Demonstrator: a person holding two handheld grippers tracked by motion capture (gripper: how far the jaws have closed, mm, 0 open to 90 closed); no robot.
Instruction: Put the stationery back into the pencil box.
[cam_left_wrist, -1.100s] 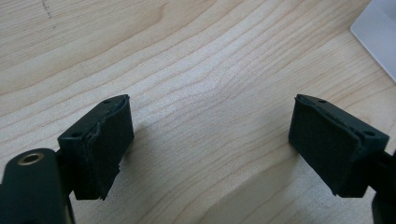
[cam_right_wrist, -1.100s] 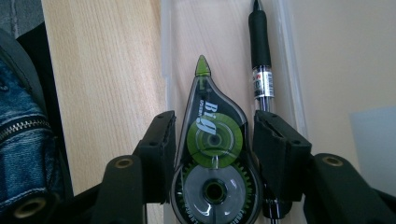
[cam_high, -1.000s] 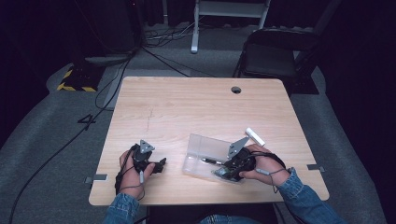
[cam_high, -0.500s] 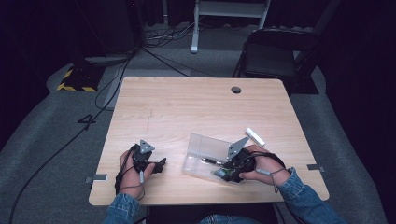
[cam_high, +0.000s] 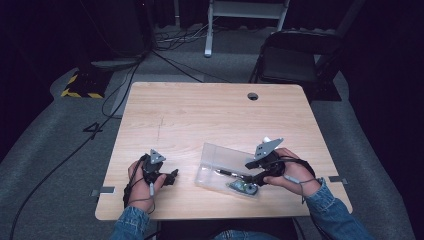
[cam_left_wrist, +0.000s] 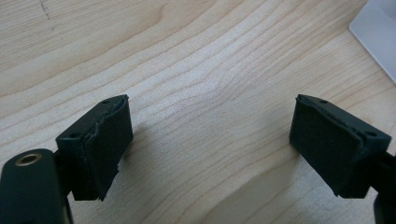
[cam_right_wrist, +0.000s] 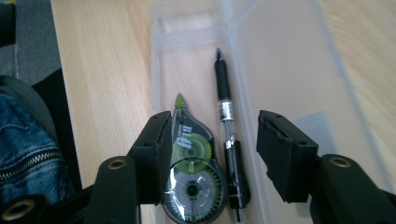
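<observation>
We hover our right gripper (cam_right_wrist: 210, 154) over the clear plastic case (cam_right_wrist: 280, 70), jaws apart.

The jaws have just been opening, and nothing is clamped between them: the correction tape dispenser (cam_right_wrist: 189, 172) and the pen (cam_right_wrist: 229, 140) lie side by side below, in the case's near tray, close to the table's (cam_high: 200, 115) front edge. Both run lengthwise straight ahead of the jaws, so the pads straddle them across their width. Our right gripper (cam_high: 252, 172) is far the nearer; the left gripper (cam_high: 167, 176) rests well apart on bare wood, its jaws wide and empty. The near jaw covers part of the dispenser, the pen's near end runs out of the right gripper view, and we cannot tell how high the pads hang above them.
</observation>
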